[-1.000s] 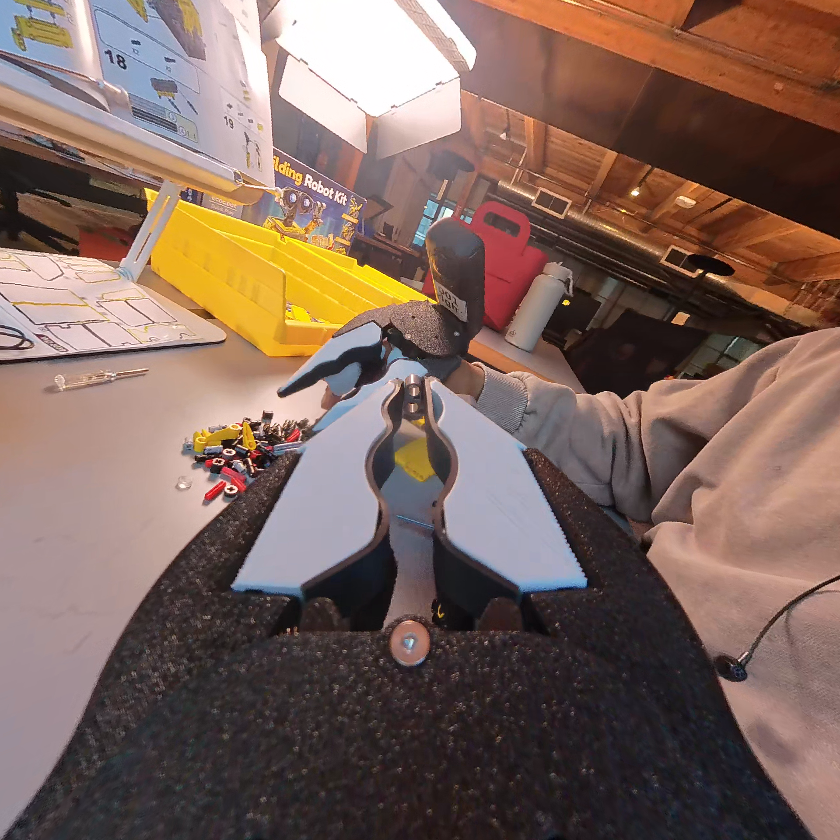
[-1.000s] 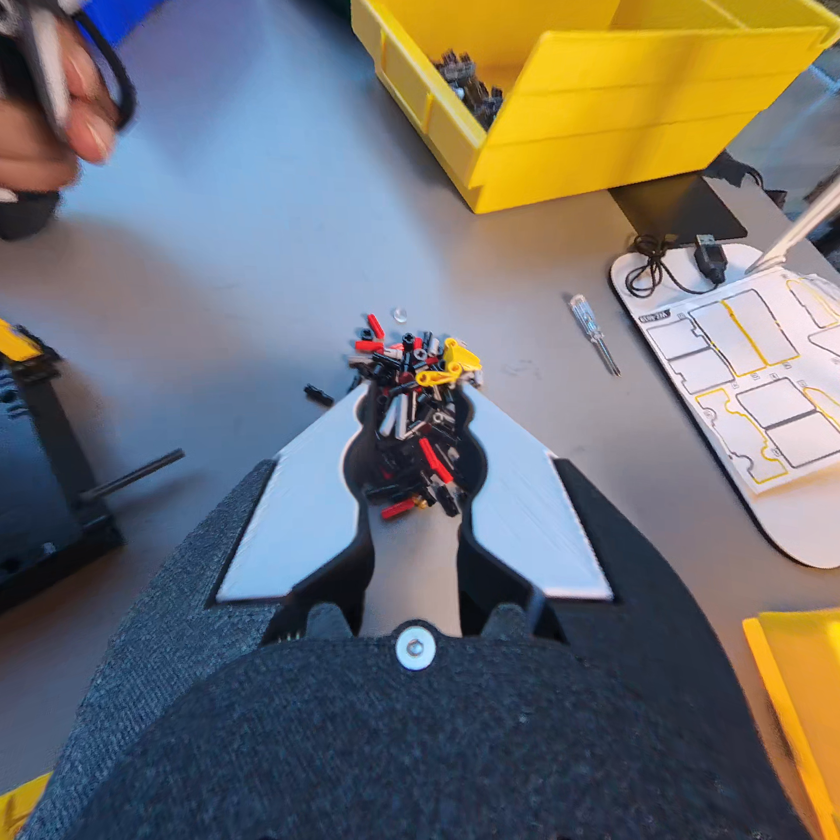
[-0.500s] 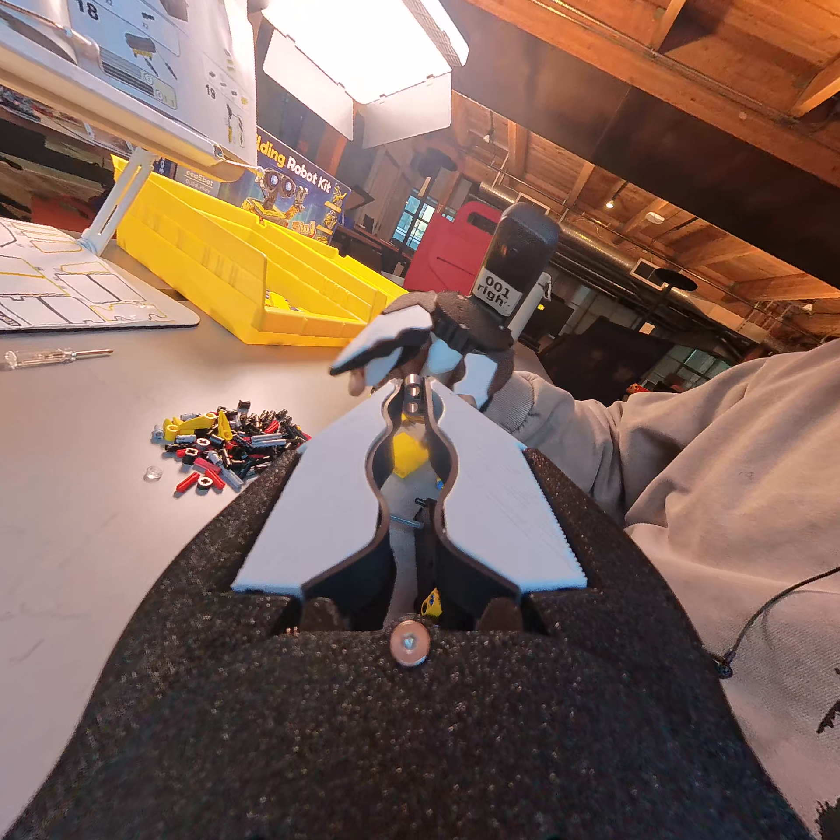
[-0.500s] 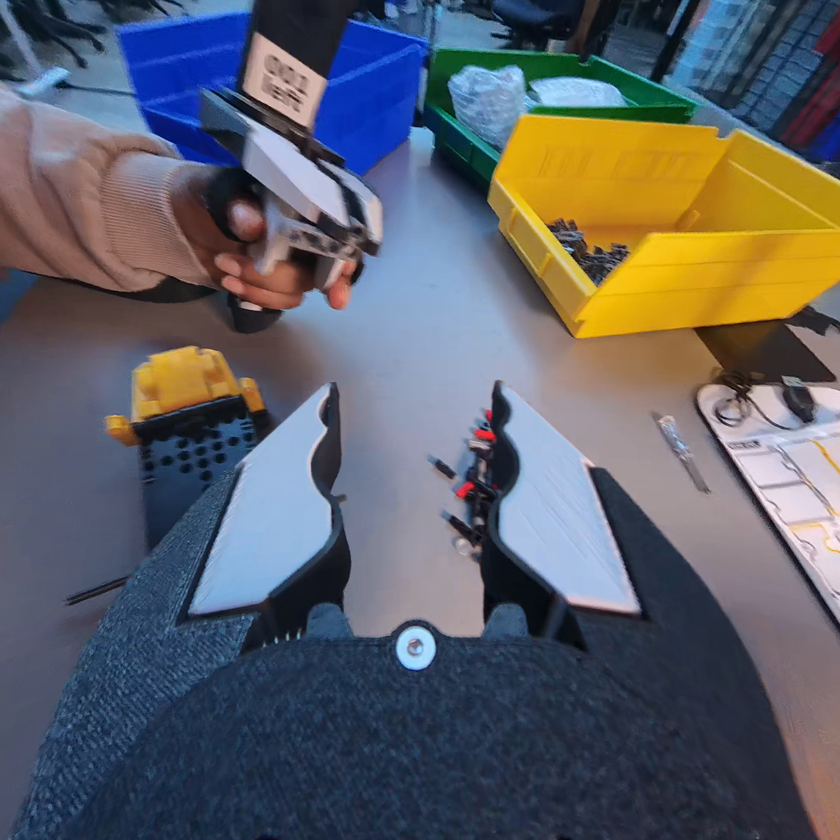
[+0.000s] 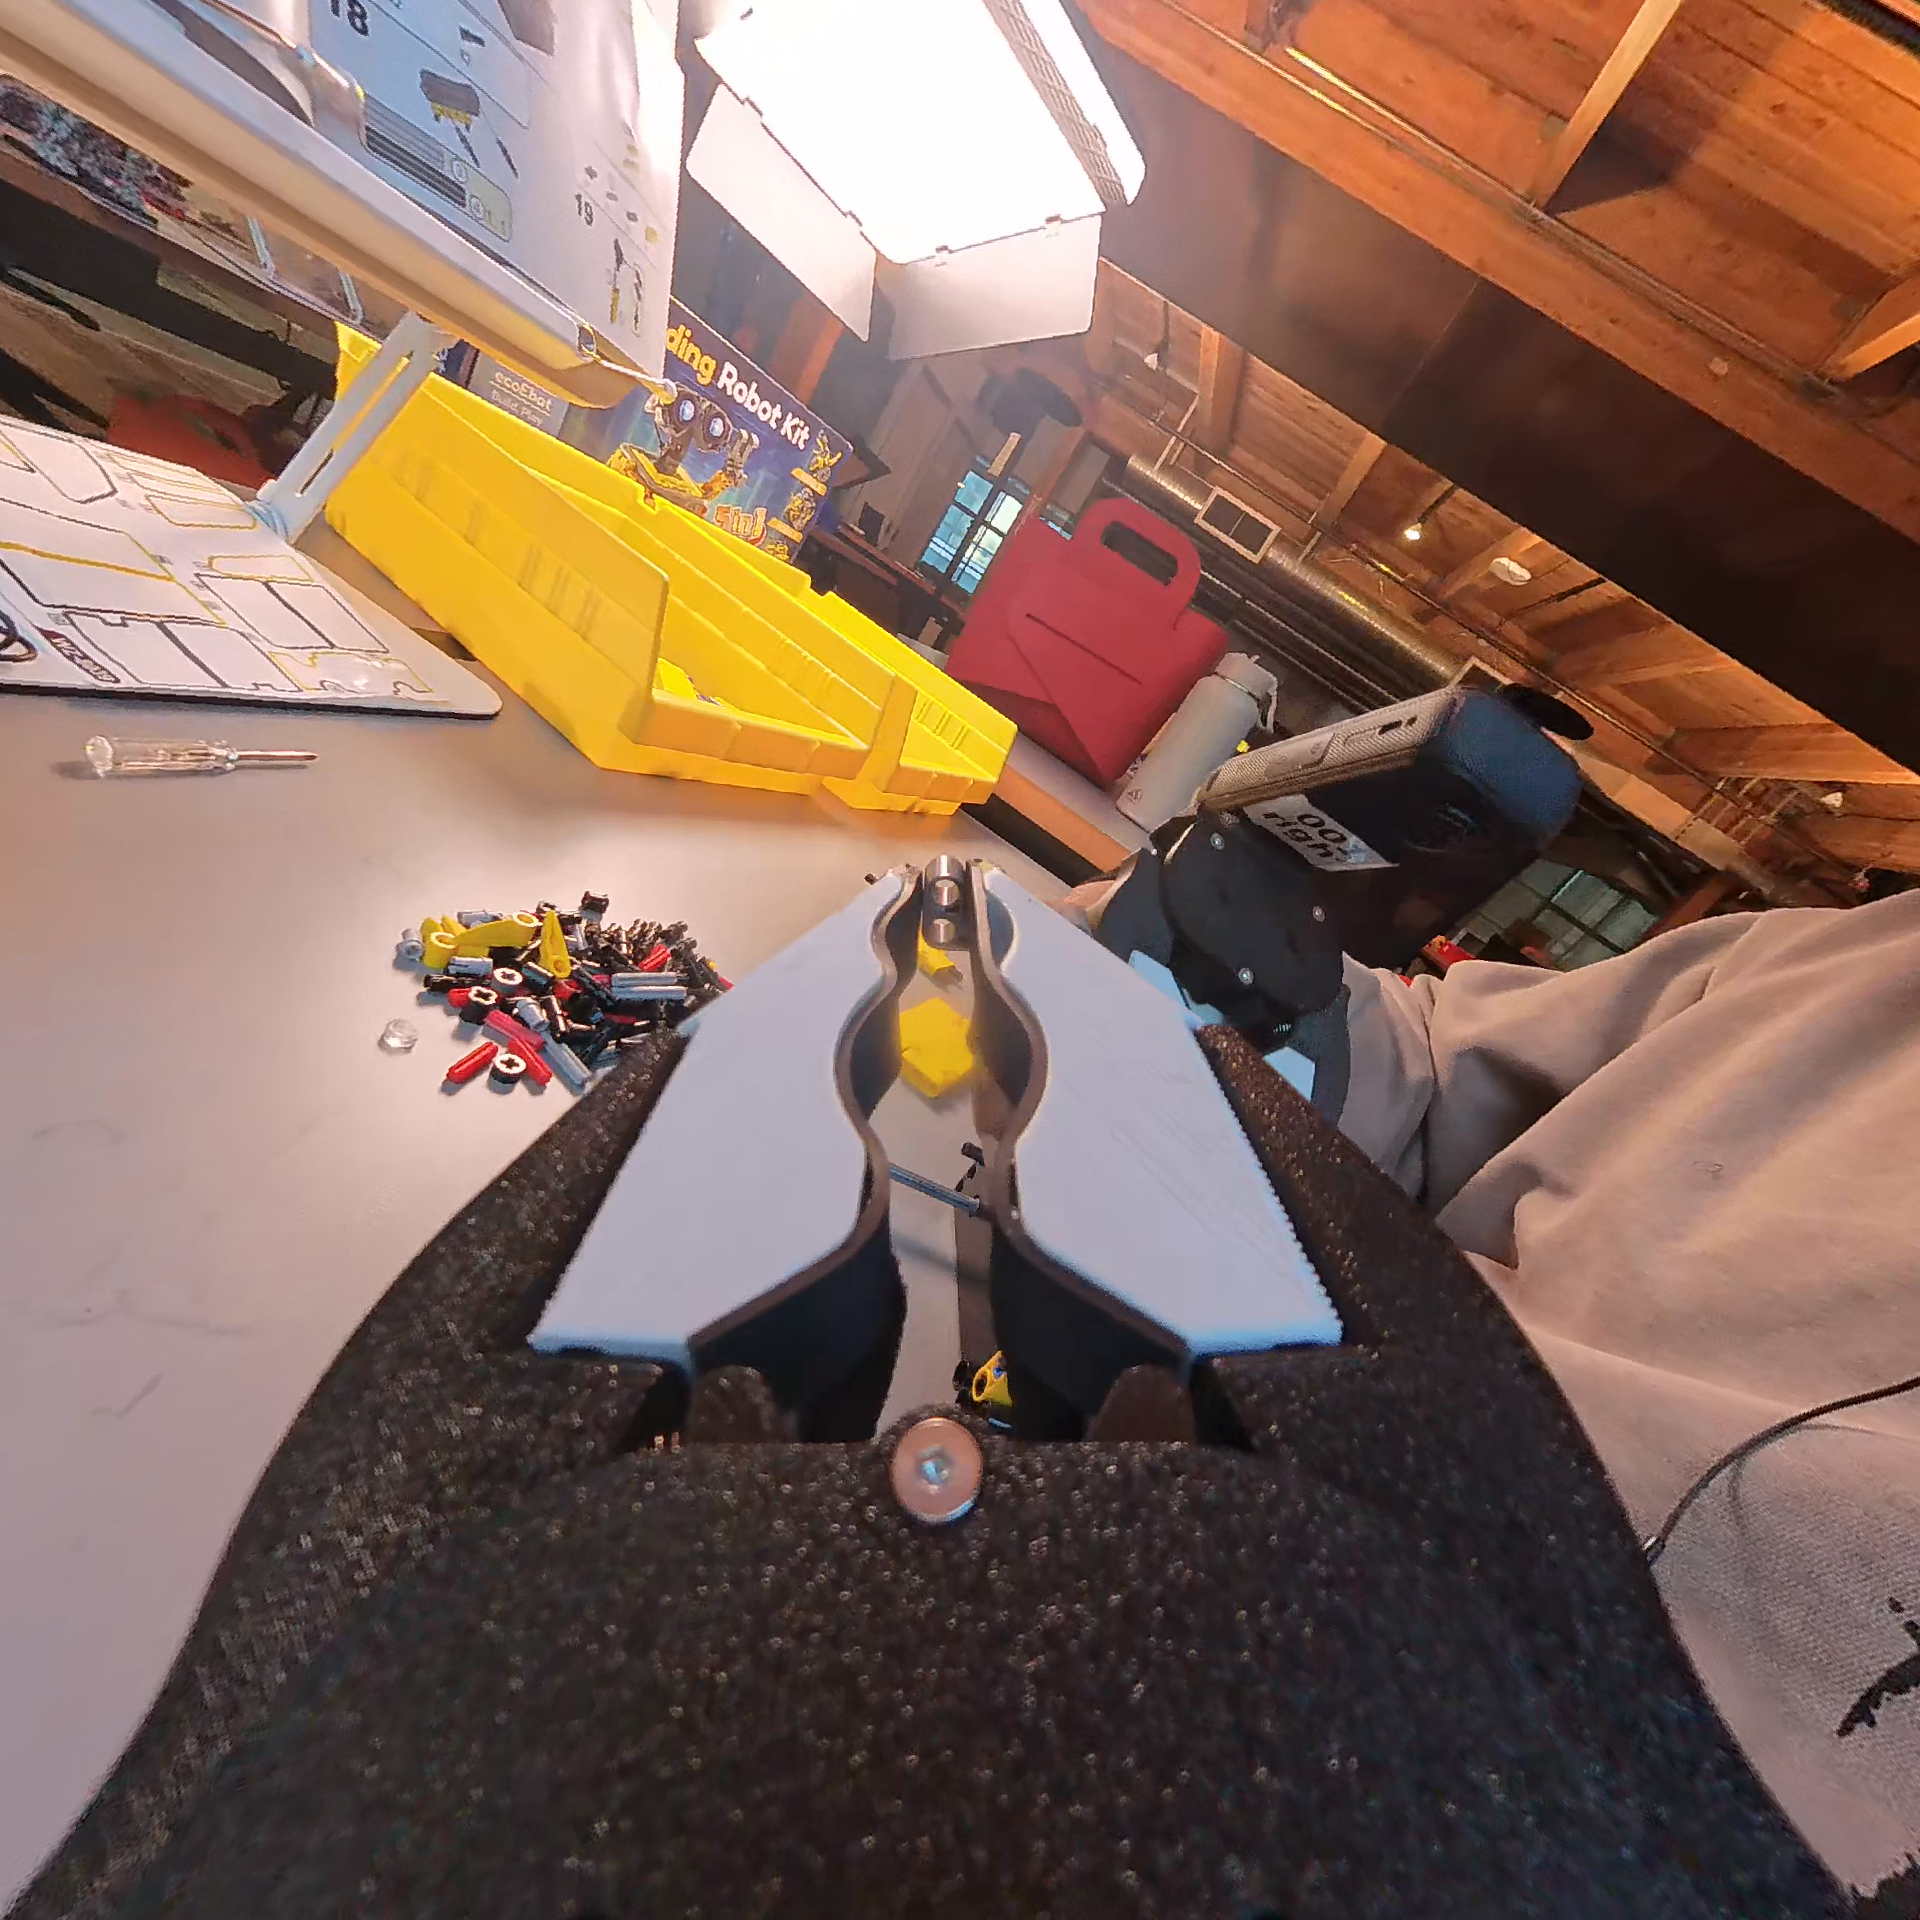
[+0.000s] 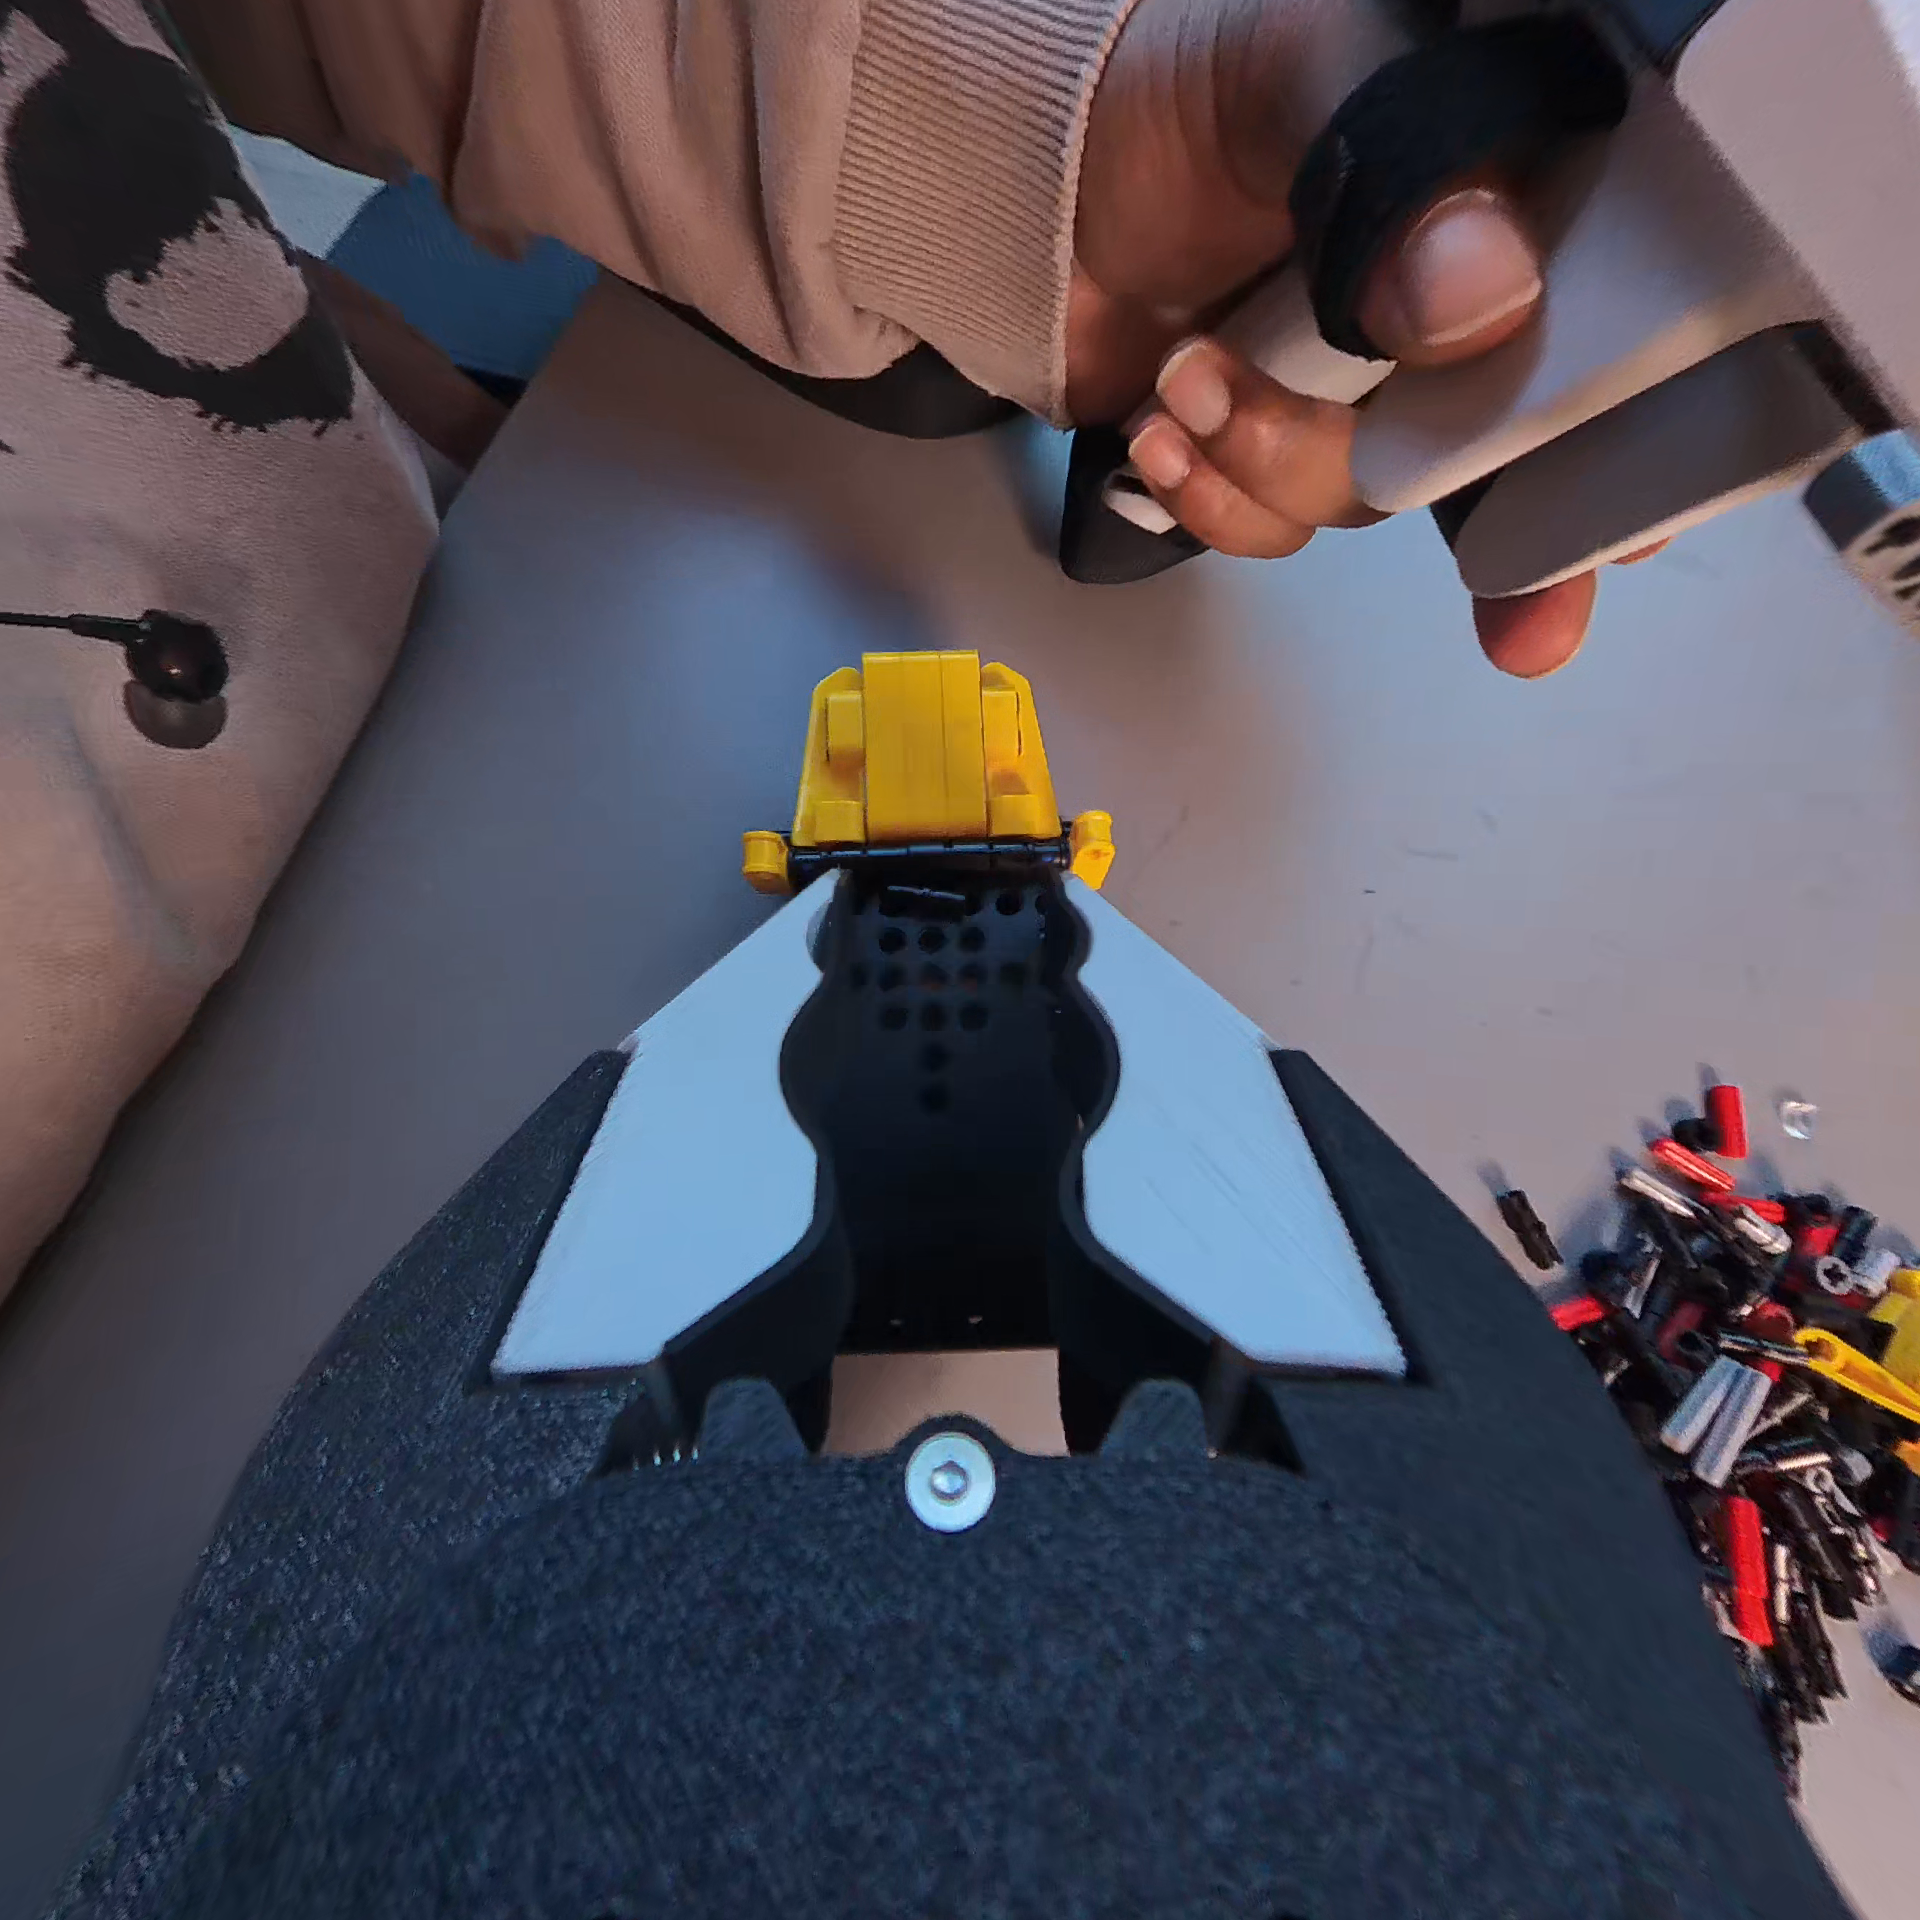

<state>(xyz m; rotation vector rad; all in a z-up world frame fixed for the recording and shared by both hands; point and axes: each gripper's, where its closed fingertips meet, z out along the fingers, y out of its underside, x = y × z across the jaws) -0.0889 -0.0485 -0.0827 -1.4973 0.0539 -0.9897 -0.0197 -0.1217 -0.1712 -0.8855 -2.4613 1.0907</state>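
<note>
My left gripper [image 5: 943,902] is shut on a small grey metal part [image 5: 943,909] with two holes, held above the grey table. My right gripper [image 6: 948,899] reaches down over a black and yellow brick model [image 6: 925,758] that stands on the table. Its fingers [image 6: 1195,1174] press on both sides of the model's black perforated body, with the yellow top just past the tips. In the left wrist view the right gripper's black body [image 5: 1247,935] is just right of my left fingertips. The model's yellow top [image 5: 935,1049] shows through the gap between the left fingers.
A pile of small red, black, grey and yellow pieces [image 5: 561,997] [image 6: 1766,1351] lies beside the model. Yellow bins [image 5: 665,644], a white outline mat [image 5: 208,623], a clear-handled screwdriver [image 5: 197,753] and a booklet on a stand [image 5: 468,125] are farther back. The hand on the left gripper [image 6: 1299,416] is above the model. My right fingertips sit around 12 cm from my left ones.
My right gripper left the parts pile, opened wide, swung left over the model and closed around its black body. My left gripper stayed shut on the grey part and shifted slightly.
</note>
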